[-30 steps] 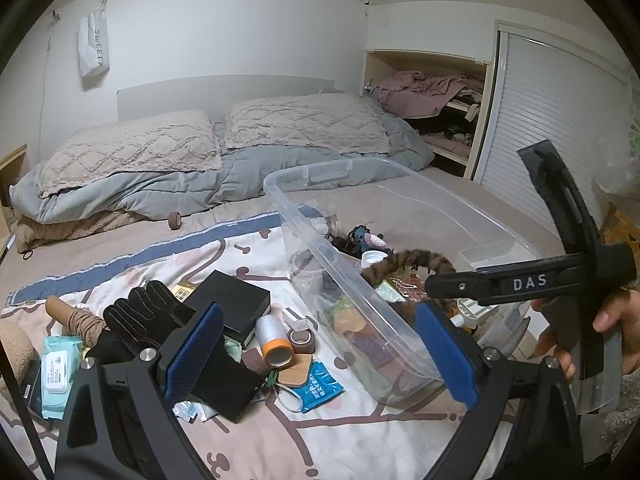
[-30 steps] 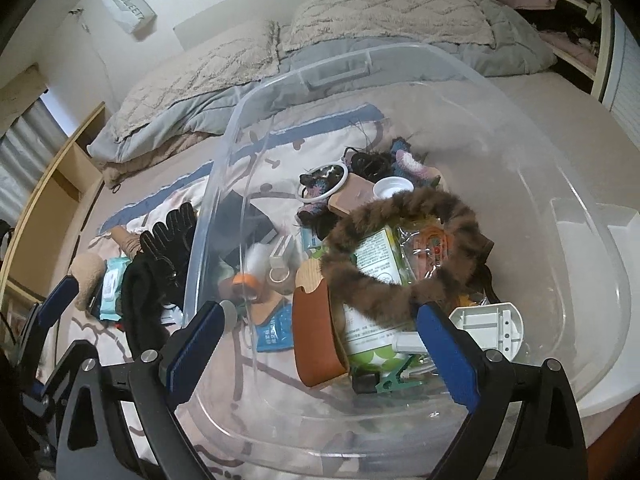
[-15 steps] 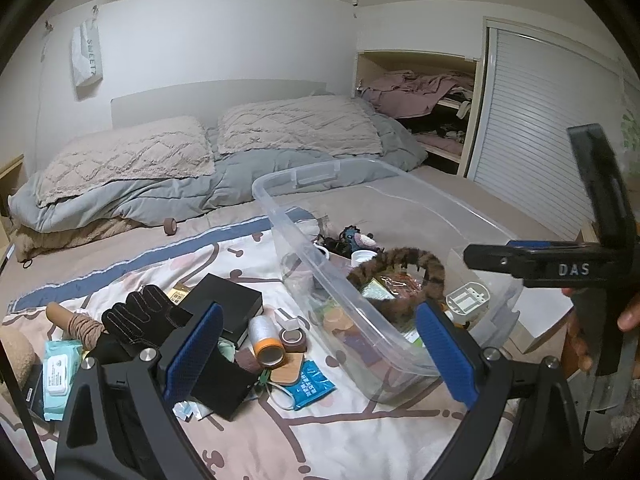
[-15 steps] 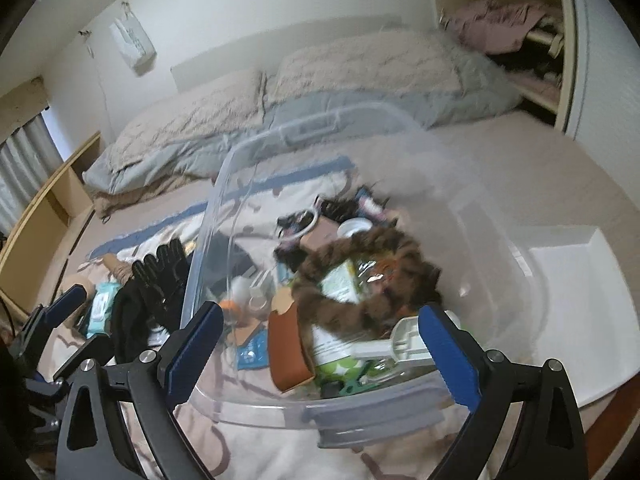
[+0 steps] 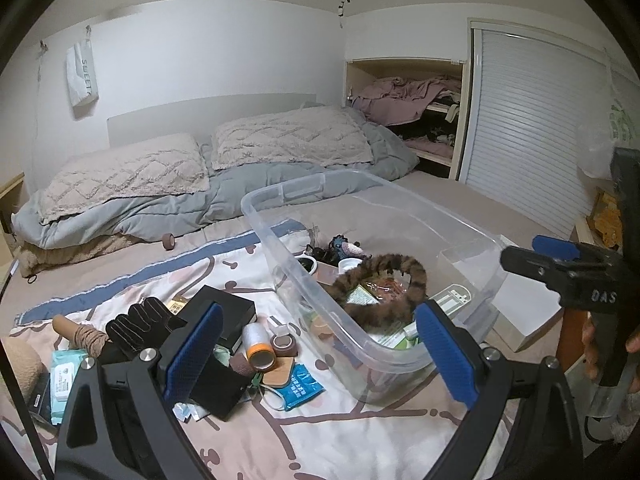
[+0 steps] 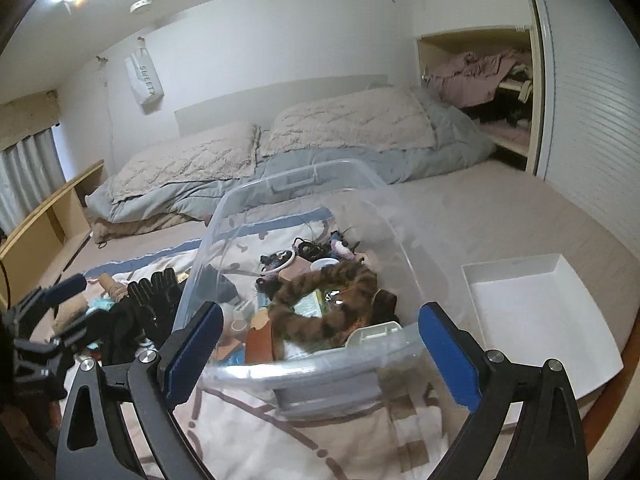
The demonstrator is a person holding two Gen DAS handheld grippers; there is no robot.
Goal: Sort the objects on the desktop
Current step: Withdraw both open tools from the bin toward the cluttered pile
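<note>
Hovering over the bed, the left gripper [image 5: 316, 354] and the right gripper [image 6: 320, 354] are held with jaws spread wide and nothing between them, seemingly between picks. Ahead of both sets of jaws a clear bin [image 6: 304, 368] is seen, already loaded with a furry headband [image 6: 320, 300] and small items. Unsorted gloves [image 5: 140, 320], a black box [image 5: 224, 312] and a tape roll [image 5: 258, 346] are left beyond the left jaw.

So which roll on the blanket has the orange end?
The clear tape roll lying on its side, just left of the clear plastic bin. The small brown roll beside it has no orange.
</note>
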